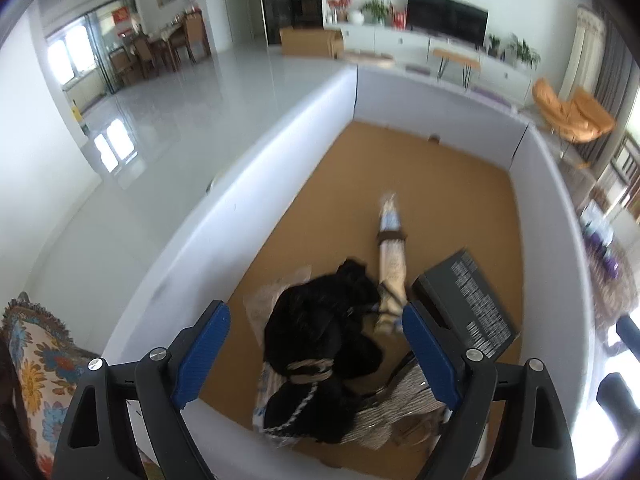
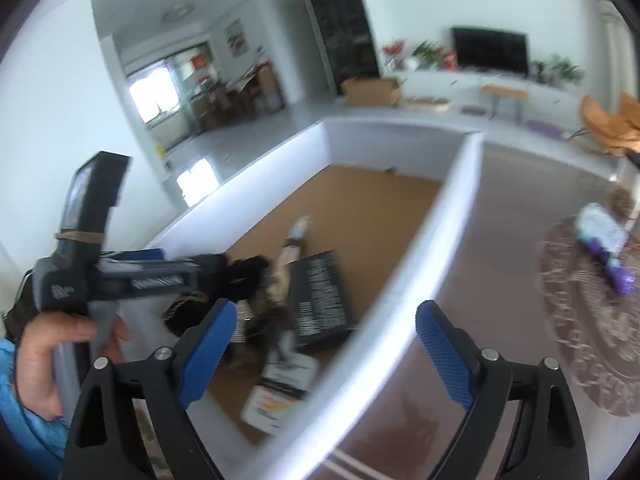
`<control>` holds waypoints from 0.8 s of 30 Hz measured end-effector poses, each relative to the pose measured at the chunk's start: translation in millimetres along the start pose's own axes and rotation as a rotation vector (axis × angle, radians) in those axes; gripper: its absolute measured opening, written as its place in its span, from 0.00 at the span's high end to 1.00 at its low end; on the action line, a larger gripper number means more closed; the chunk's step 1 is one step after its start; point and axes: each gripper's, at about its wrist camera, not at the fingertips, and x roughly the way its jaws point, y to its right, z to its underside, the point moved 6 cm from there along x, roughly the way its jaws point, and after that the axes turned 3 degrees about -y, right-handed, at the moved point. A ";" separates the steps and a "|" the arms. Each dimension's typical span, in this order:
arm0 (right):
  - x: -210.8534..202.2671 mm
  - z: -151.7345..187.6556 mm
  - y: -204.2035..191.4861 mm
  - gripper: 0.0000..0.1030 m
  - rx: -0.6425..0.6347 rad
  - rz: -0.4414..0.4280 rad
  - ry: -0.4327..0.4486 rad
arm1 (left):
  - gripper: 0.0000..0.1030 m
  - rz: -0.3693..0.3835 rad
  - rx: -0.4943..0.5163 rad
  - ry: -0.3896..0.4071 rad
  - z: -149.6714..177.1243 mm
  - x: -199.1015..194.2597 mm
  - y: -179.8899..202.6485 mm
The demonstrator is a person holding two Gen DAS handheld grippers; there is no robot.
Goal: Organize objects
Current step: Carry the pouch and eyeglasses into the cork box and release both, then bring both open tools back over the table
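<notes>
The task seems partly done: several things already lie inside the large white-walled box with a brown cardboard floor [image 1: 304, 128], in the lower middle of the left wrist view. There is a black bundle of cloth tied with a beige cord [image 1: 320, 332], a long beige roll with a dark band [image 1: 392, 268] beside it, a flat black box with white print [image 1: 468, 308] to the right of it, and a striped grey-beige fabric piece [image 1: 396, 408] near the bottom edge. The left gripper [image 1: 316, 352] hangs above the black bundle with its blue pads [image 1: 204, 352] spread wide, and nothing is held between them. The right gripper [image 2: 332, 352] is also released; its jaws stand apart over the white wall of the box, and they grip nothing. What is left, I judge, is on the round brown patterned table [image 2: 592, 340] at the right of the right wrist view, where a purple and white package [image 2: 608, 248] lies outside the box. The room is a bright living room with a glossy pale floor [image 1: 160, 100], a black television [image 1: 446, 16] on a long white cabinet, and an orange chair [image 1: 572, 112] at the right.
</notes>
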 end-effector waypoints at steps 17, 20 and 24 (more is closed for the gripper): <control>-86.7 102.3 282.0 0.04 0.326 0.584 0.008 | 0.13 0.424 0.385 0.159 43.7 -93.1 236.7; -97.9 118.6 310.4 0.04 0.465 0.592 0.007 | 0.12 0.508 0.419 0.104 66.8 -86.2 278.9; -100.7 127.1 326.0 0.04 0.502 0.647 -0.027 | 0.12 0.465 0.442 0.061 87.8 -41.2 318.3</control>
